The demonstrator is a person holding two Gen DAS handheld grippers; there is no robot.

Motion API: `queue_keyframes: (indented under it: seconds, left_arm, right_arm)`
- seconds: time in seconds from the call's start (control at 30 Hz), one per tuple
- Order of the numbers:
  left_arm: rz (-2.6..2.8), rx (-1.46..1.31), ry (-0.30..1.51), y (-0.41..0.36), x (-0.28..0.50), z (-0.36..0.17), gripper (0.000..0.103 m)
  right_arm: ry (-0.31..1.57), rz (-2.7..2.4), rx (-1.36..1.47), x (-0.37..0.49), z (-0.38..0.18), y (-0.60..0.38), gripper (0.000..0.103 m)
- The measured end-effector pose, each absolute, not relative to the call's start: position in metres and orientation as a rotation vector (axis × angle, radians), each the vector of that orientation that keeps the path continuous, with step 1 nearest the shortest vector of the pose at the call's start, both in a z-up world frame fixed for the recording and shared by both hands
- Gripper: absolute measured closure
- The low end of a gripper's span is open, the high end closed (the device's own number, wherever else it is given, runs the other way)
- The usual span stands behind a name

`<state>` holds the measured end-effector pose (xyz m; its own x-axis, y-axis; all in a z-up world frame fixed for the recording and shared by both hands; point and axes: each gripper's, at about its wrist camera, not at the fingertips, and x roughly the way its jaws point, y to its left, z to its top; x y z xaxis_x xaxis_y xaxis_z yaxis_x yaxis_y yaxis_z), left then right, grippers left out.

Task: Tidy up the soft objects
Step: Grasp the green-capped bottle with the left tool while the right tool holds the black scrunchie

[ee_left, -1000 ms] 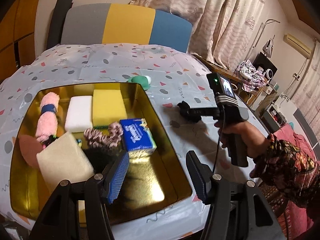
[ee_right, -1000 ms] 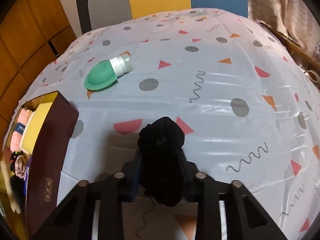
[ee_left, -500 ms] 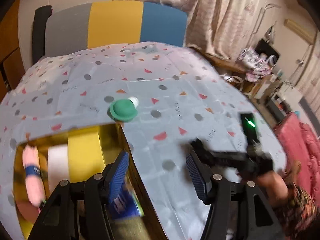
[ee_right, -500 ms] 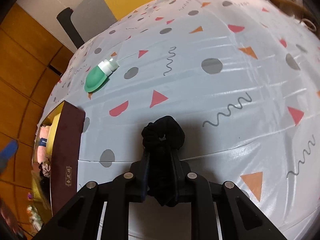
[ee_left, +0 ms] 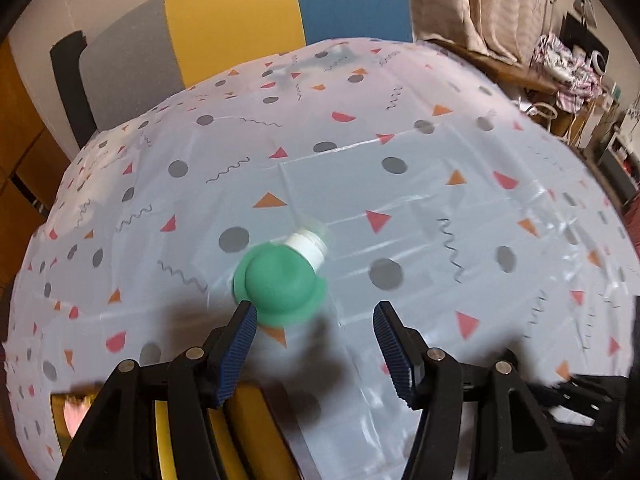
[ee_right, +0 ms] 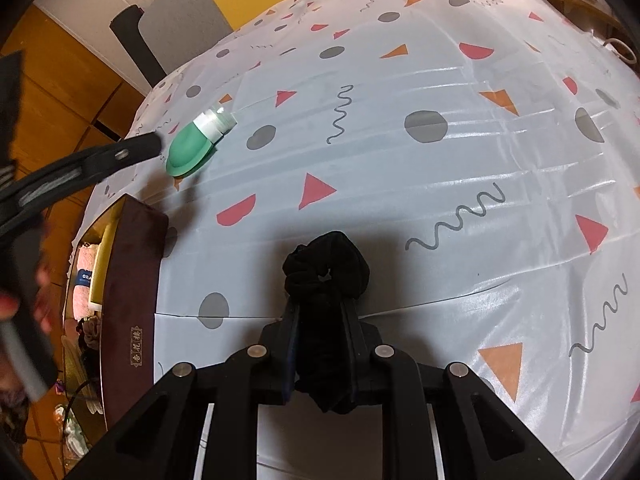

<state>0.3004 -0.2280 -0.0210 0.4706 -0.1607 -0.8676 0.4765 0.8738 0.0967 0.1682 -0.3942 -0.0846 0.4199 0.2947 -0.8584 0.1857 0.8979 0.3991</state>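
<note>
Two grippers up. Left gripper has its jaws spread wide with nothing between them, hovering just short of the green squeeze bottle, which lies on its side on the tablecloth, white cap pointing away. Left blue pad sits right at the bottle's base edge; contact can't be confirmed, frame is blurred there. Right gripper is clamped on the black scrunchie, loop sticking out past the fingertips above the cloth. Box sits at the table's left edge in the right wrist view, dark outer wall, gold inside, with a yellow sponge and pink roll in it, well apart from the scrunchie
</note>
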Motion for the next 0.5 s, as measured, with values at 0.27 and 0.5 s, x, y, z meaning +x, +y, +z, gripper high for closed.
queue_keyframes:
  seconds: [0.27,0.5]
  left_arm:
    - [-0.363,0.499,1.058,-0.248,0.338,-0.053,0.041]
    - [-0.329,0.562,1.083,-0.251,0.355,-0.072,0.039]
  right_arm:
    - [1.163,0.08,0.541,0.167,-0.086,-0.401,0.084]
    - [1.167,0.083,0.557,0.168,-0.085,-0.401,0.082]
